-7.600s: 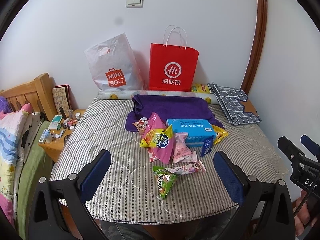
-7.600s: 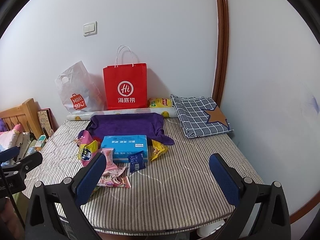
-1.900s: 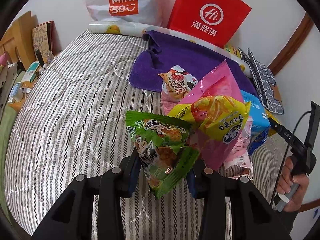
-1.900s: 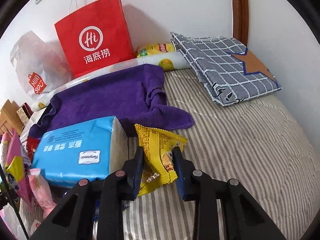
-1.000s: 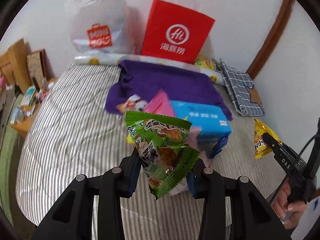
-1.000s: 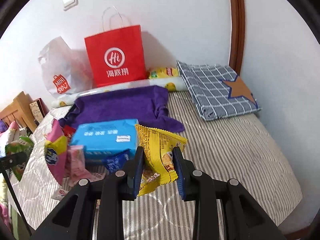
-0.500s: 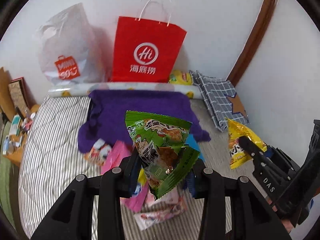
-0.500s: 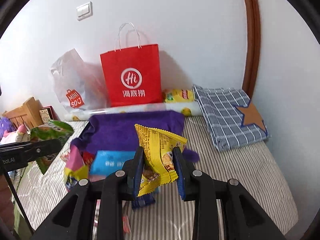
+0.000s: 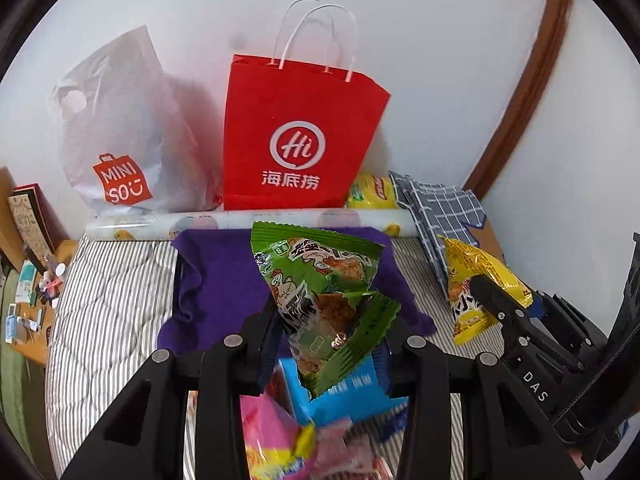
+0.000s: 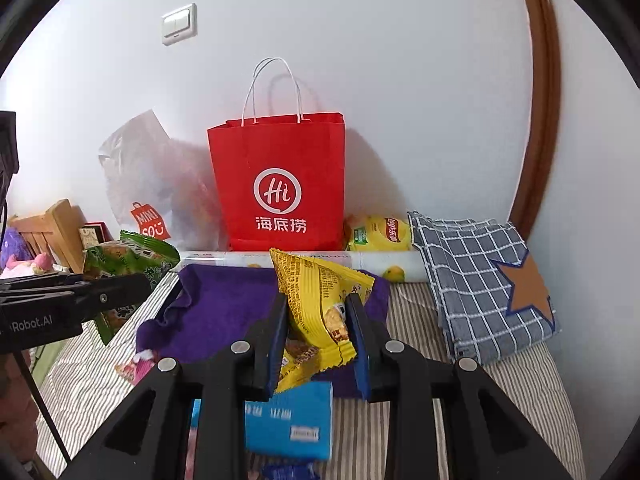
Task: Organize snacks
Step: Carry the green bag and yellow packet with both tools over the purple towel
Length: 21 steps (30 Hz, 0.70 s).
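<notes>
left tongs (image 9: 332,344) clamped on the green snack bag (image 9: 320,292), right tongs (image 10: 318,340) on the yellow packet (image 10: 320,304), both lifted clear, probably headed for the red paper bag (image 10: 280,188).

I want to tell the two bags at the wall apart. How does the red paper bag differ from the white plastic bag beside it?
The red paper bag stands upright with crisp, flat sides; the white plastic bag slumps and looks crumpled. The red paper bag has white cord handles above its rim; the white plastic bag has a cut-out hand hole. The red one bears a white circle logo, the white one a small red-orange logo. Both stand against the wall at the far edge of the bed.
</notes>
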Available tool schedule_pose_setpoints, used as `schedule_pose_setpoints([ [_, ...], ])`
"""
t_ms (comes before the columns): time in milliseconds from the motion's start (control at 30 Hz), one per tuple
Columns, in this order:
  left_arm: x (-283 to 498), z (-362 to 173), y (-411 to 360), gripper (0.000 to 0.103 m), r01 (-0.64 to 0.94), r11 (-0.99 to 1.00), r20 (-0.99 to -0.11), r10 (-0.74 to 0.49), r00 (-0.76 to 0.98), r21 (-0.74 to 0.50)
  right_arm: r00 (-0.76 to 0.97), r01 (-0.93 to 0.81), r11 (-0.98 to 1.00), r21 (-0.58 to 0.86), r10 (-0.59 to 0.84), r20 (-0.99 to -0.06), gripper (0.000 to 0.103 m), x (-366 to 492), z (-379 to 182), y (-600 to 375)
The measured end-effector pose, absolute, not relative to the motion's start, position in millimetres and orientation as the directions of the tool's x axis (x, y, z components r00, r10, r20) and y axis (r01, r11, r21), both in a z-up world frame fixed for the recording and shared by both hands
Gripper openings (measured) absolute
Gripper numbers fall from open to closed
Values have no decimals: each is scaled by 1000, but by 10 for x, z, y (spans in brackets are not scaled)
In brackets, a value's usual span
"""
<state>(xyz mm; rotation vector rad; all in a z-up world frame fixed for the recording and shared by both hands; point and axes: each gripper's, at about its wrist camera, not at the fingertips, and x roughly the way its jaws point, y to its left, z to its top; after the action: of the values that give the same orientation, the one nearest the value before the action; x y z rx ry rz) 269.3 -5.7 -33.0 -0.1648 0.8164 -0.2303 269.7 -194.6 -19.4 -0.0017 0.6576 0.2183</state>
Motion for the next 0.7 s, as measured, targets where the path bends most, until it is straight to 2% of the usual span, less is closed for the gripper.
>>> schedule_pose_setpoints([
  [700, 3304, -1122, 303, 39, 88, 958, -747, -269, 608, -274, 727, -161, 983, 91, 181, -663, 27, 3686, -964, -1781],
])
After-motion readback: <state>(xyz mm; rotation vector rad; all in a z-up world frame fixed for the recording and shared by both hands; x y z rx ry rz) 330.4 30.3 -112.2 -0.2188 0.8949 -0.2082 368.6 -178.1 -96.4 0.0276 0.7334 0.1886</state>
